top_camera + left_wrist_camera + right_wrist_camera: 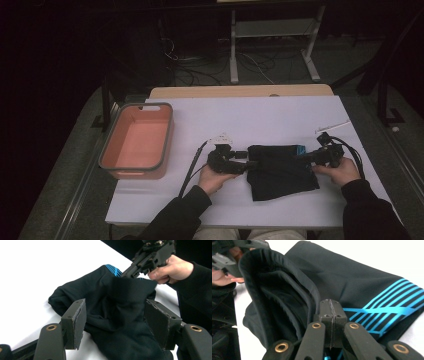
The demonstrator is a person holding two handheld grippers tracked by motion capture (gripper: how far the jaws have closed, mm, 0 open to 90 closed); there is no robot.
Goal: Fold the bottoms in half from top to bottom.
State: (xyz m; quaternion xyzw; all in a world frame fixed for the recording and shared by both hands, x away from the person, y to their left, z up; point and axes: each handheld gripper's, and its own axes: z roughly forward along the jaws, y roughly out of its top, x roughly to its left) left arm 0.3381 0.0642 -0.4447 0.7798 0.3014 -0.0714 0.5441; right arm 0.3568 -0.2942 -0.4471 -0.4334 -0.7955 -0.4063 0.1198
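A black garment (pixel 280 170) with blue stripes (pixel 392 310) lies crumpled on the white table (pixel 260 115), between my two hands. My right gripper (pixel 331 312) is shut on a folded edge of it near the striped corner, lifting that edge off the table; it also shows at the garment's right side (pixel 306 156). My left gripper (pixel 117 322) stands open at the garment's left end (pixel 248 162). Cloth (pixel 112 297) bulges between its pads (pixel 80 322), which do not press on it. The right gripper (pixel 127 272) and its hand appear beyond the cloth.
A salmon tub with a grey rim (pixel 131 170) sits at the table's left edge. A thin white strip (pixel 332 126) lies at the far right. Behind the table stand a metal frame (pixel 272 50) and floor cables.
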